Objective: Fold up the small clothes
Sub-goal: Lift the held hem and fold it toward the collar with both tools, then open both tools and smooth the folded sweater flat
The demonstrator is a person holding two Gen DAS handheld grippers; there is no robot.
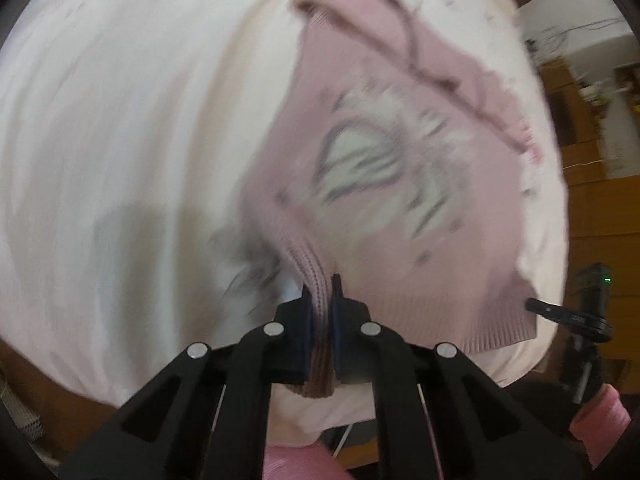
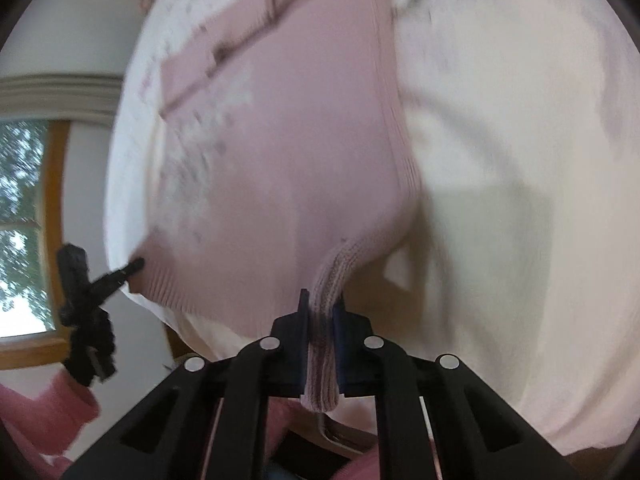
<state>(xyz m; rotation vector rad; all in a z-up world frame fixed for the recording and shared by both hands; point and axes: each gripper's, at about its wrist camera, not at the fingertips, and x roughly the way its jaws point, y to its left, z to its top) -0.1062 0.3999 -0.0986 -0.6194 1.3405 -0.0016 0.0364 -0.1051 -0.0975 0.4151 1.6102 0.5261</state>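
Left gripper [image 1: 320, 286] pinches pink sweater [image 1: 384, 184] hem; right gripper [image 2: 322, 300] likewise.

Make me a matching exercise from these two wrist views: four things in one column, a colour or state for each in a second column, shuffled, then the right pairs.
Things:
1. pink knit sweater
2. left gripper
3. white cloth under the sweater
4. window

States:
A. shows green leaves outside
B. spread pale and wide beneath the garment
C. shut on the ribbed hem
D. held at two hem corners, one by the right gripper

Pairs: 1-D, 2-C, 3-B, 4-A
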